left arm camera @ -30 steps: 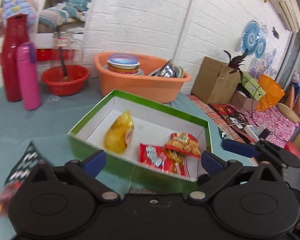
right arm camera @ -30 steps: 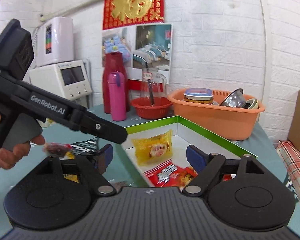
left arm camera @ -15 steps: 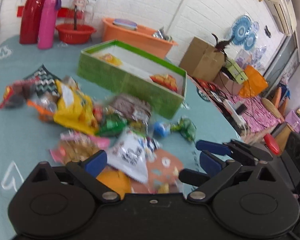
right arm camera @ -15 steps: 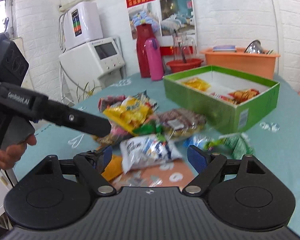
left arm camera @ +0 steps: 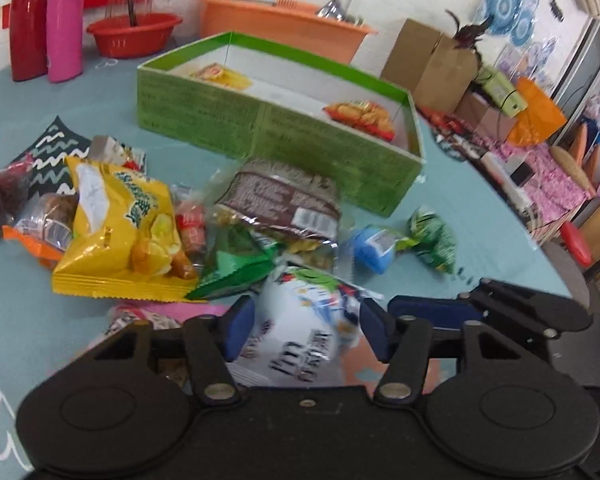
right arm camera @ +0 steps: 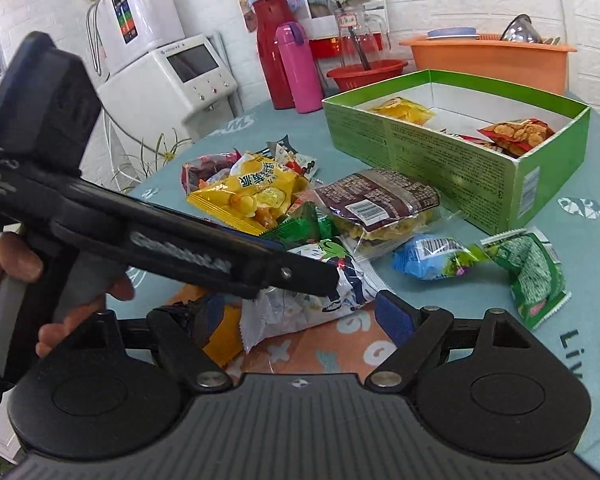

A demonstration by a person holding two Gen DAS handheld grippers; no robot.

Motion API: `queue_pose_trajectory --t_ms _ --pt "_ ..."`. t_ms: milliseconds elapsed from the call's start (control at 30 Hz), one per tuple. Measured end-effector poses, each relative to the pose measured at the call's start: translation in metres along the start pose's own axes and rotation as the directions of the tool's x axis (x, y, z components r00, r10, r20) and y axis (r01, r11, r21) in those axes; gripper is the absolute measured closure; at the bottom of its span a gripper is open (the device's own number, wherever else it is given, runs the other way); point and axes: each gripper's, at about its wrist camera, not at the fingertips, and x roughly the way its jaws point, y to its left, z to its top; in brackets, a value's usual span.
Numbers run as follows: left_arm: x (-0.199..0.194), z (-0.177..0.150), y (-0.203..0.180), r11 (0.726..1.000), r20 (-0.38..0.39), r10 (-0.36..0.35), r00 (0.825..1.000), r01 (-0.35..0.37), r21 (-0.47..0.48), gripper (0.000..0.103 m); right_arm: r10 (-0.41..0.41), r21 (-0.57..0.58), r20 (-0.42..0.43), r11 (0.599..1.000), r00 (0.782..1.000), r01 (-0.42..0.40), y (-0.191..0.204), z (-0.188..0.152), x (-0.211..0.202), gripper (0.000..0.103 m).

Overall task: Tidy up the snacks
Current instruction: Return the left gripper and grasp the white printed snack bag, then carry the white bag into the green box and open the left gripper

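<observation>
A teal cloth-covered table (left arm camera: 480,216) stands by a white brick wall. At its far side sits a green cardboard box (left arm camera: 276,128) with crinkly packets inside. Nearer lies a heap of glossy foil snacks. The left gripper (left arm camera: 306,322) straddles a white printed snack bag (right arm camera: 312,300), blue pads beside it, contact unclear. The right gripper (right arm camera: 300,312) gapes wide, holding nothing.
</observation>
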Motion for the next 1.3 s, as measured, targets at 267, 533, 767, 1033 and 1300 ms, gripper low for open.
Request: queue_pose_trajectory --t_ms 267,533,767,1033,1300 --pt "0.004 -0.004 0.012 0.994 -0.056 -0.103 0.993 0.101 -0.047 0.022 -0.017 -0.028 -0.065 0.999 0.998 0.015 -0.006 0.002 0.021 0.000" --pt "-0.005 -0.008 0.004 0.995 -0.013 -0.074 0.997 0.073 -0.061 0.039 -0.017 -0.074 -0.034 0.997 0.999 0.014 -0.004 0.001 0.014 0.012" --pt "-0.044 0.007 -0.026 0.996 0.085 -0.094 0.992 0.095 -0.001 0.039 -0.034 -0.130 0.080 0.991 0.996 0.044 0.008 0.013 -0.028 0.015" --pt "-0.056 0.066 -0.041 0.992 0.212 -0.126 0.969 0.119 0.043 0.039 -0.073 -0.190 0.237 0.974 0.969 0.120 -0.007 0.064 -0.046 0.015" --pt "-0.006 0.124 -0.028 0.987 0.221 -0.161 0.962 0.157 0.039 0.039 -0.126 -0.171 0.298 0.968 0.946 0.183 -0.051 0.101 -0.014 0.015"
